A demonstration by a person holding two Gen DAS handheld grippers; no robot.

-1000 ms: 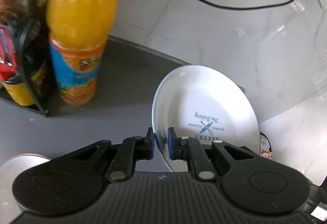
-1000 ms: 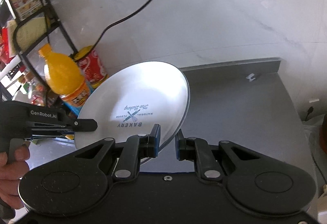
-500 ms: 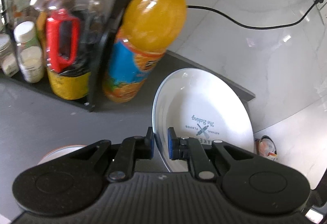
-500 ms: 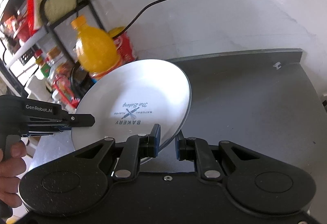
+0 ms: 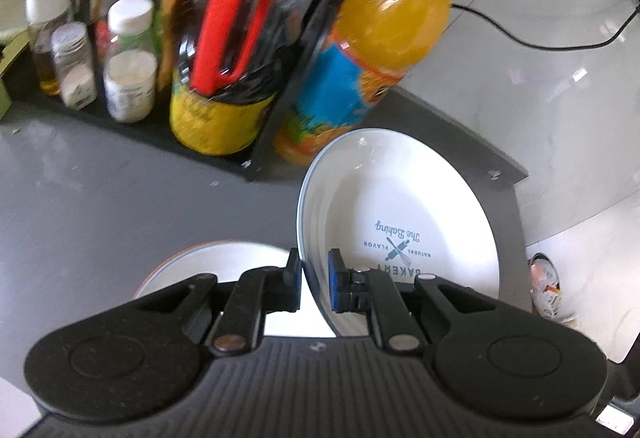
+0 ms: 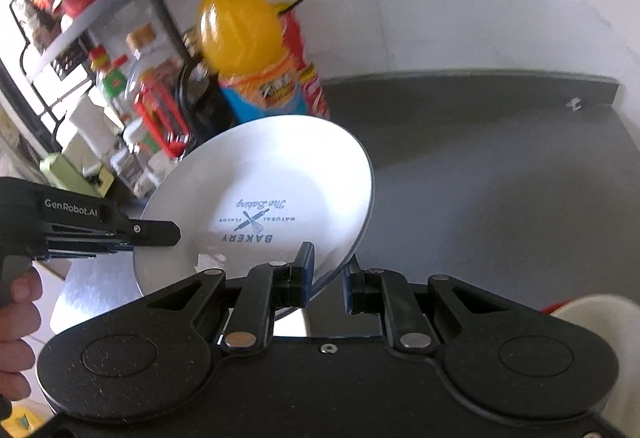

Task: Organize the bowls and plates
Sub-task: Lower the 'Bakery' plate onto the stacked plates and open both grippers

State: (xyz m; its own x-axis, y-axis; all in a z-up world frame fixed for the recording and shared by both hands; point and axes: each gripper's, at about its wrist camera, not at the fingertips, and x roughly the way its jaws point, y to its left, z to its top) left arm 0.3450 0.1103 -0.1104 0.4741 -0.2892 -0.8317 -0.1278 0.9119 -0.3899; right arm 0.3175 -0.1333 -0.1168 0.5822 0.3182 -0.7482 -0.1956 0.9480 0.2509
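we hold the white bakery plate point(image 5: 404, 222) tilted in the air above the grey table point(image 6: 500, 174), near the orange juice bottle point(image 5: 384, 38). the left gripper point(image 5: 314, 280) has its jaws clamped on the near rim; the right gripper point(image 6: 326, 276) has its jaws straddling the opposite rim, apparently gripping it too. we judge the plate stiff, glazed, slippery and breakable, so we grip only at the rim. a second plate point(image 5: 224, 262) lies on the table below, the likely stacking spot

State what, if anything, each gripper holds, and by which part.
Both grip the white plate by its rim: the left gripper on one edge, the right gripper on the opposite edge.
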